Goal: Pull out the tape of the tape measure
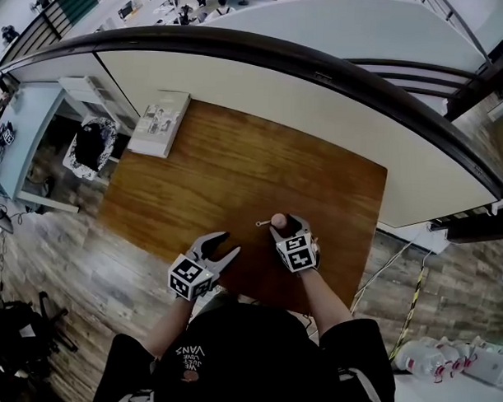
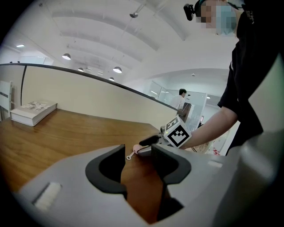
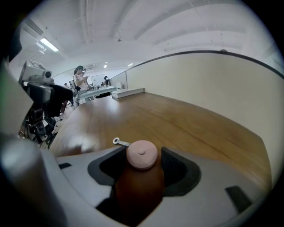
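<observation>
We list one pink tape measure (image 3: 142,154) on our wooden table (image 1: 237,154), its metal pull ring (image 3: 116,141) towards our left gripper (image 1: 228,244). Our right gripper (image 1: 285,224) has jaws spread either side of it, unclamped. Left jaws are apart, holding nothing.

bright, even light; fisheye-warped edges

A book (image 1: 159,124) is seen on the wooden bench (image 1: 236,167), well beyond the left tongs (image 1: 229,243), near a curved railing (image 1: 322,65).
</observation>
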`<control>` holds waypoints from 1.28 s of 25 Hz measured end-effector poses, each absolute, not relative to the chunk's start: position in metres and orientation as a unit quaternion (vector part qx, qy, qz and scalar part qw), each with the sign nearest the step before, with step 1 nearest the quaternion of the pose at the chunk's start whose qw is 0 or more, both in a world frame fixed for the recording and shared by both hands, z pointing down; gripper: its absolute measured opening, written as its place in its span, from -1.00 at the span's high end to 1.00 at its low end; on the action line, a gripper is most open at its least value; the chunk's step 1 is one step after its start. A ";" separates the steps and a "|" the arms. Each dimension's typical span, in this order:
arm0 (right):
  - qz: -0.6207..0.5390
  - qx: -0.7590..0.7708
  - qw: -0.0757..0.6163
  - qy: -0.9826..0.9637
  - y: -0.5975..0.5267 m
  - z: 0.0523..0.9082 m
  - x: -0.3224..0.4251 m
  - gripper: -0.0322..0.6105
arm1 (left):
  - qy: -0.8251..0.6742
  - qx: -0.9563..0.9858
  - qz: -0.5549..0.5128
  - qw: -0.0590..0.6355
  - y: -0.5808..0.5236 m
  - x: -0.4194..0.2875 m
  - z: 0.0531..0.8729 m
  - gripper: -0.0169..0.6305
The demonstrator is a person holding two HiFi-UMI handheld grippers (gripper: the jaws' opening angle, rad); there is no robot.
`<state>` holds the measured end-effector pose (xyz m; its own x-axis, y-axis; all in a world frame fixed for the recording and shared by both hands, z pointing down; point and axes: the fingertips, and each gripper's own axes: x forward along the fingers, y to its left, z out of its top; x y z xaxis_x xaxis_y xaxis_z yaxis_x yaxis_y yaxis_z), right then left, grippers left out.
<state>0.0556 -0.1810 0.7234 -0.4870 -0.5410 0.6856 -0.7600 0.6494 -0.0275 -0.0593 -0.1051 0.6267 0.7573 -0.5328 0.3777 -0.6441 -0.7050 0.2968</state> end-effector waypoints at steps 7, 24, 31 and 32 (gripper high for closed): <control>0.159 0.371 0.347 -0.847 -0.178 0.723 0.052 0.23 | -0.323 0.912 0.134 0.216 -0.105 -0.061 0.630 0.42; 0.111 0.387 0.287 -0.869 -0.177 0.651 0.041 0.23 | -0.299 0.925 0.142 0.187 -0.119 -0.051 0.625 0.41; 0.075 0.390 0.246 -0.884 -0.170 0.592 0.033 0.23 | -0.294 0.934 0.113 0.169 -0.136 -0.048 0.605 0.26; 0.068 0.390 0.240 -0.887 -0.168 0.583 0.032 0.23 | -0.289 0.937 0.107 0.163 -0.137 -0.047 0.603 0.23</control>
<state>0.0321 -0.1683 0.5835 -0.5810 -0.6589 0.4778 -0.7238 0.6867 0.0669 -0.0472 -0.1373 0.6032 0.8098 -0.5069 0.2954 -0.5768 -0.7799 0.2431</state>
